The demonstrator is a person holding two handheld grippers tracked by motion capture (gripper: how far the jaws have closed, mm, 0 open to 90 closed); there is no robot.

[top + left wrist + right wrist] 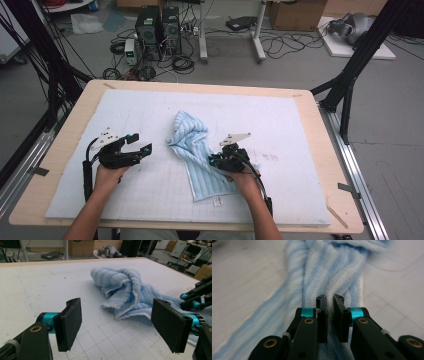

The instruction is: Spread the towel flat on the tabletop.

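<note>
Blue striped towel (196,155) lies crumpled mid-mat, far end bunched into a heap, near end flat toward the person. Right gripper (330,307) is on the towel's right side, jaws nearly together, pinching a raised fold of the fabric. Left gripper (116,323) sits on the white foam mat (125,200) just left of the towel, jaws wide apart, nothing between them.

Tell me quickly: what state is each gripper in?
Left gripper: open, holding nothing.
Right gripper: shut on the towel.
</note>
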